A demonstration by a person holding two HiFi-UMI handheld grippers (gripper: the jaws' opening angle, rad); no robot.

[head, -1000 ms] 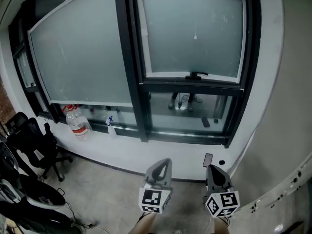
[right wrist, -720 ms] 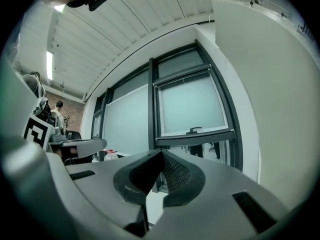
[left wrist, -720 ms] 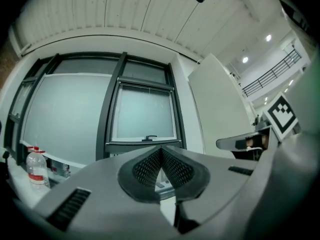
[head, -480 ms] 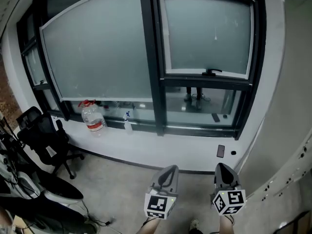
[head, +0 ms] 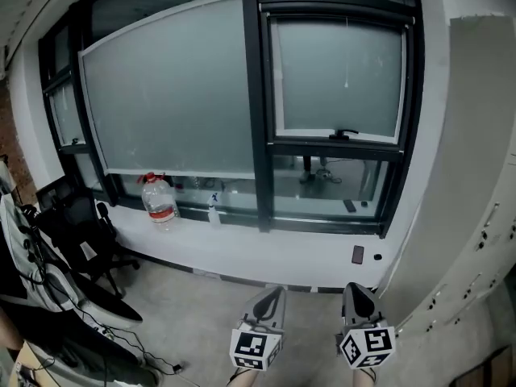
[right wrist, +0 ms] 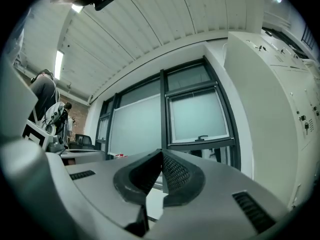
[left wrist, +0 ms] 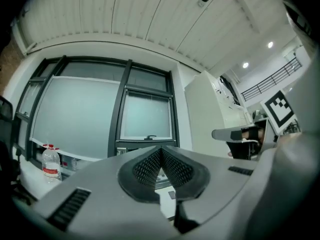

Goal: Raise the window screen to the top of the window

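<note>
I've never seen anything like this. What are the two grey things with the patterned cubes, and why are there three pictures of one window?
There is no robot here. A person holds a tool in each hand, and each tool ends in a two-jaw claw. The patterned cubes are part of the tools. The wide picture comes from a camera on the person's head, looking down at the left claw and the right claw. The other two pictures come from cameras riding on each tool and looking along its jaws. Both claws are shut and hold nothing. Ahead is a window whose frosted window screen is partway down, with a black handle at its lower edge. On the white ledge stand a water bottle and a small spray bottle.
</note>
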